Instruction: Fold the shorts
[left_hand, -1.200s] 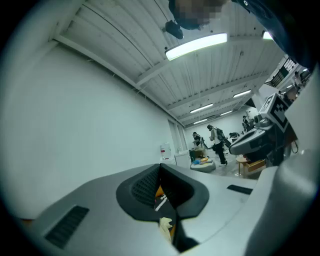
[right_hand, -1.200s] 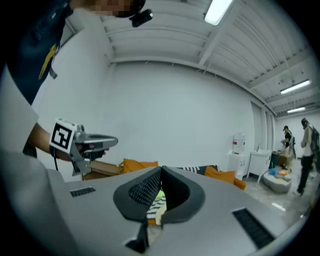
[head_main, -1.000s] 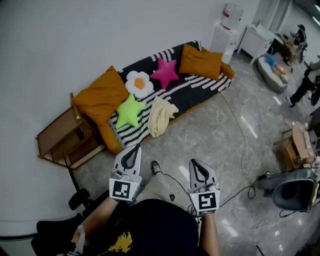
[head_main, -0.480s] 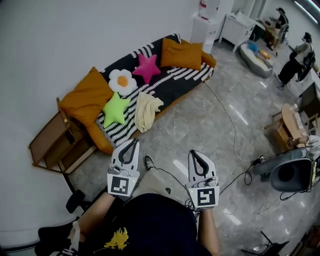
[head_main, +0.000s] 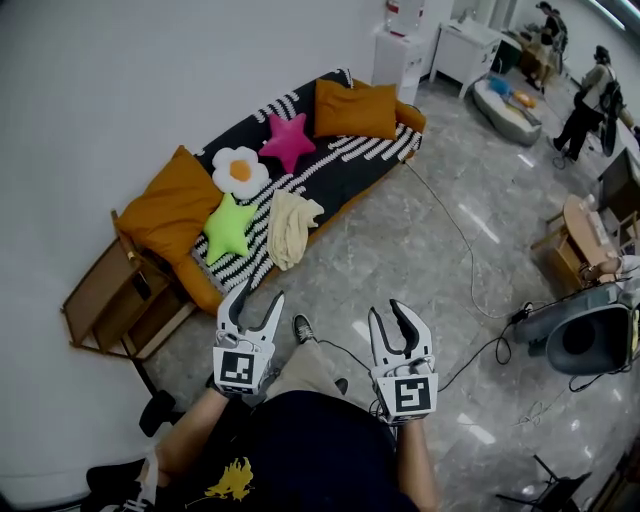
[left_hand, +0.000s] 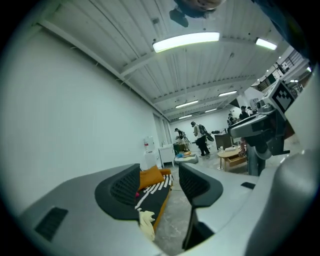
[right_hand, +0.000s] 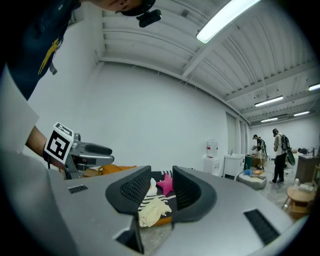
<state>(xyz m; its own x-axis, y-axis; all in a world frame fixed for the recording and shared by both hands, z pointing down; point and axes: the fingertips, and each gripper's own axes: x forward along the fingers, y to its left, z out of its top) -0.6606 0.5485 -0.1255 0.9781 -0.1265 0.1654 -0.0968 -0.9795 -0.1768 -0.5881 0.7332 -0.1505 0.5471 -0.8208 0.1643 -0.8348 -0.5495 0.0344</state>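
Seen from above, a person holds two tongs out over a grey floor (head_main: 430, 250). The left gripper (head_main: 257, 298) is opening, its jaws fairly wide, and the right gripper (head_main: 392, 318) is opening too, though narrower; neither has anything between its jaws. Well ahead of them the cream shorts (head_main: 290, 225) lie crumpled over the front edge of a striped sofa (head_main: 345, 172) — just beside a green star cushion (head_main: 229, 228), near a pink star cushion (head_main: 288, 141) — and farther off, people (head_main: 585, 100) stand among desks.
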